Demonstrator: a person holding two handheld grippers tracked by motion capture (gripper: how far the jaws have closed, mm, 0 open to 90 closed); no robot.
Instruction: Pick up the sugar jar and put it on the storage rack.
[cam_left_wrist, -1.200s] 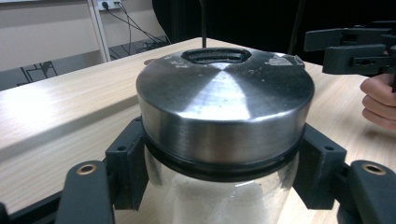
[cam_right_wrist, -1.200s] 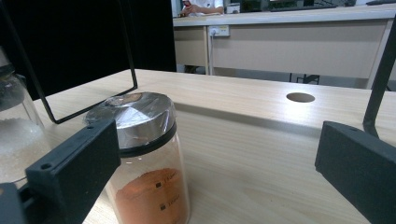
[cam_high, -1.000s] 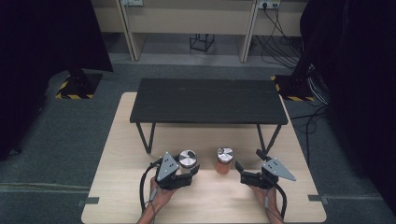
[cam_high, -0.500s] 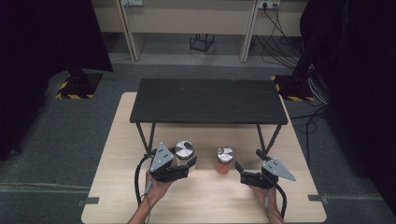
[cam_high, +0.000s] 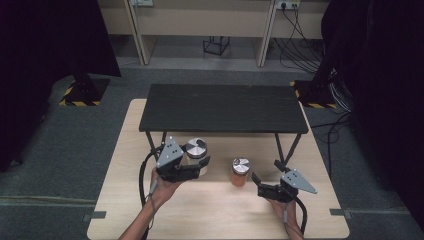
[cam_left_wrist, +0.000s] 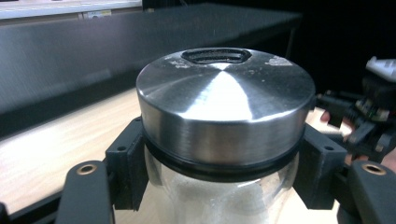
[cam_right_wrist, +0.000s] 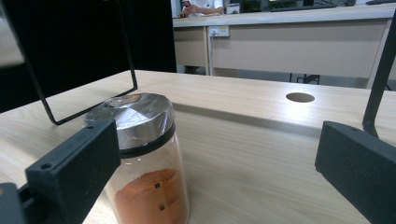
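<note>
Left gripper (cam_high: 197, 167) clenched on clear glass jar with brushed-steel lid (cam_left_wrist: 224, 93), centre frame. Right gripper (cam_high: 260, 184) released, lower right, beside orange-powder jar (cam_high: 240, 172).

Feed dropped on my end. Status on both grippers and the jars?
Left gripper shut on white-powder jar. Right gripper open, beside orange-powder jar, not touching. Black shelf close behind.

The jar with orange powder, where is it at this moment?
In the high view the orange powder jar stands on the wooden table, in front of the black shelf, between the white jar in the left tongs and the open right tongs.
</note>
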